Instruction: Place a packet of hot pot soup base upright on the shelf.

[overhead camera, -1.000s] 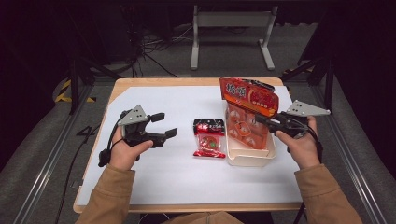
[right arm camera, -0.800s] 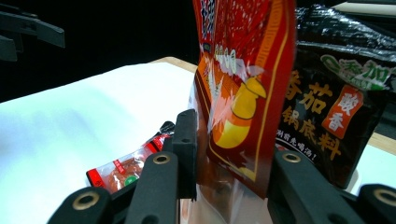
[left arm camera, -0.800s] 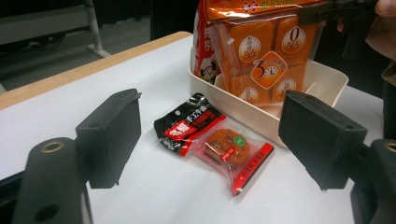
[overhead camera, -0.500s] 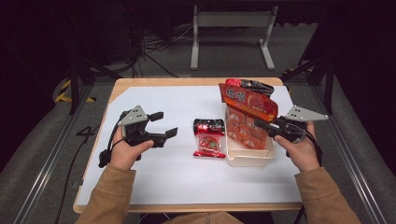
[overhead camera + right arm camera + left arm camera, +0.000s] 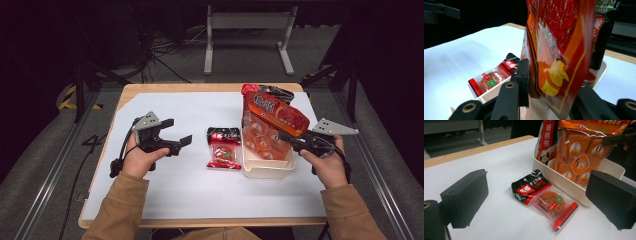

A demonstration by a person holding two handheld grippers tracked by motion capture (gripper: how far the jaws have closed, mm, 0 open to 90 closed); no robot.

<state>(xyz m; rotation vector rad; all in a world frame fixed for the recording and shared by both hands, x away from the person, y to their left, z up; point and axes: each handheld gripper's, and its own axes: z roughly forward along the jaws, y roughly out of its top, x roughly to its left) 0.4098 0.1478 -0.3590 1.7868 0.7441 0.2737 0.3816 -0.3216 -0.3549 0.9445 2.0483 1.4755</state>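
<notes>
Starting at the bottom of the high view: tan sleeves (image 5: 125,210) coming in, neither hand really travelling. Main change sits at middle left, on the left gripper (image 5: 177,141). Jaws just been spreading, now standing about as wide as possible and gripping nothing, with only bare white sheet (image 5: 165,185) underneath. Through the left gripper view, staring straight between those two black jaws at the small snack packet (image 5: 544,197). Lying flat in the centre of the frame, black end up-left, clear red end down-right, just beside the wall of the white bin (image 5: 574,188). Not touched yet.

Over at middle right of the high view, a different story for the right gripper (image 5: 287,137). Pinched narrow on the lower edge of the big orange snack bag (image 5: 275,112) and holding it upright in the bin. Compared with a second ago, sagging a touch lower and more to the right, but not let go. Same clamp close up in the right gripper view (image 5: 549,82), with a jaw on each side of the foil.

Farther back, a red-and-black pouch (image 5: 265,91) already standing in the bin's far end.

Reads like lining up for the next pick: wide jaws and packet dead ahead, so probably grabbing that one next and dropping it in the bin.
</notes>
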